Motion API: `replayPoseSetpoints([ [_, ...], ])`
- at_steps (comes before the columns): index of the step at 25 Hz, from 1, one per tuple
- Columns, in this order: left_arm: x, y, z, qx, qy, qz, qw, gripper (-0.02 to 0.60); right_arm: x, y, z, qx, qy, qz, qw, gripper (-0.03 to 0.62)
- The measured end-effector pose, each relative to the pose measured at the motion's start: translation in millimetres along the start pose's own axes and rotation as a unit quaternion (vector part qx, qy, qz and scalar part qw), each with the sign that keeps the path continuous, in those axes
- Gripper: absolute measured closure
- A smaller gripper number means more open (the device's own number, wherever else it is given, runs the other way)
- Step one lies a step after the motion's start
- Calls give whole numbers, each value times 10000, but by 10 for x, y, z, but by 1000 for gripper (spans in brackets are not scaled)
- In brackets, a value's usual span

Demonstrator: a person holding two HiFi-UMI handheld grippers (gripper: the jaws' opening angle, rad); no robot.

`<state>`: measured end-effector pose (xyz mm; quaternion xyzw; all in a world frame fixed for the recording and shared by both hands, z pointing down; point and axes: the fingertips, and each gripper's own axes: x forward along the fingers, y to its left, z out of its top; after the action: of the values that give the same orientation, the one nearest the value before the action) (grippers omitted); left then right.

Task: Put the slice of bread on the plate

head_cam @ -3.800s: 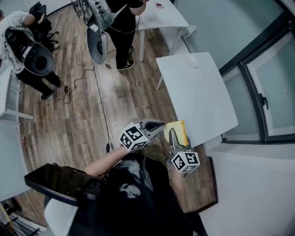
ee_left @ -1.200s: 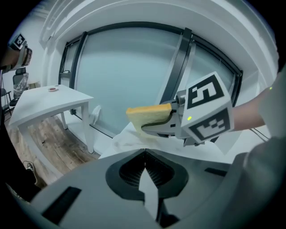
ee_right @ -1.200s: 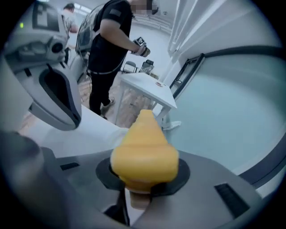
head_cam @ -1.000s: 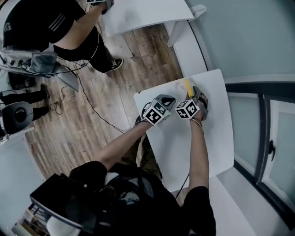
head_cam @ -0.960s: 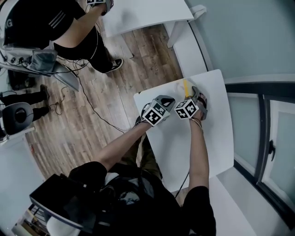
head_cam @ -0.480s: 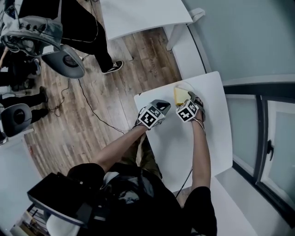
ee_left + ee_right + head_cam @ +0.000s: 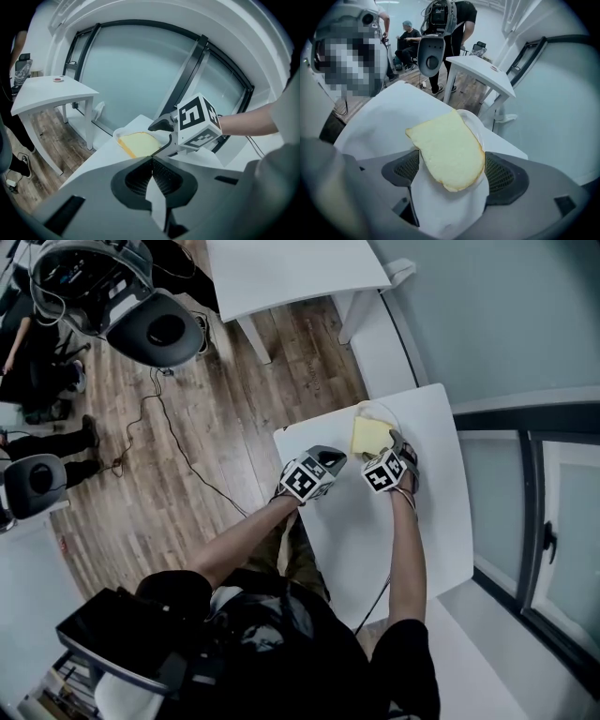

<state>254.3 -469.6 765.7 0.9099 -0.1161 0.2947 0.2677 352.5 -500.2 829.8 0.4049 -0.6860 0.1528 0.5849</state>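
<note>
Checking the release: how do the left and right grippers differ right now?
The right gripper jaws have just been opening wide, the bread slice between them unpressed; left gripper jaws are together, empty. The right gripper is at the plate; left gripper hangs short of it. Both point toward it.

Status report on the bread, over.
Right gripper: jaws just opened, straddling bread slice, pads off it. Slice flat on plate. Left gripper shut, empty.

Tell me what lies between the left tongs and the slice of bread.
Only bare white table separates the left tongs from the slice of bread; the head view shows this gap.
</note>
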Motion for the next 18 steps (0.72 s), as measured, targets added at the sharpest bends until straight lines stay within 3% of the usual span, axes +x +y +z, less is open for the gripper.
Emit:
replayPoseSetpoints([
  [4, -180, -63, 42, -6, -183, -27, 9998, 577, -293, 95, -14, 700, -439, -127, 9965, 157],
  [6, -318, -118, 68, -4, -359, -15, 9994, 577, -554, 185, 15, 1303, -939, -185, 9868, 160],
  [9, -539, -245, 75, 71, -576, 79, 9983, 577, -951, 377, -27, 1953, -1566, -320, 9676, 276],
  [12, -758, -441, 10, 204, -694, 156, 9973, 577, -1308, 620, -178, 2384, -1865, -541, 9516, 383],
  [14, -909, -604, -31, 239, -813, 197, 9962, 577, -1651, 704, -227, 2736, -2130, -753, 9349, 490],
  [18, -1240, -954, -55, 291, -1122, 361, 9926, 577, -2241, 847, -388, 3343, -2632, -1103, 8982, 560],
])
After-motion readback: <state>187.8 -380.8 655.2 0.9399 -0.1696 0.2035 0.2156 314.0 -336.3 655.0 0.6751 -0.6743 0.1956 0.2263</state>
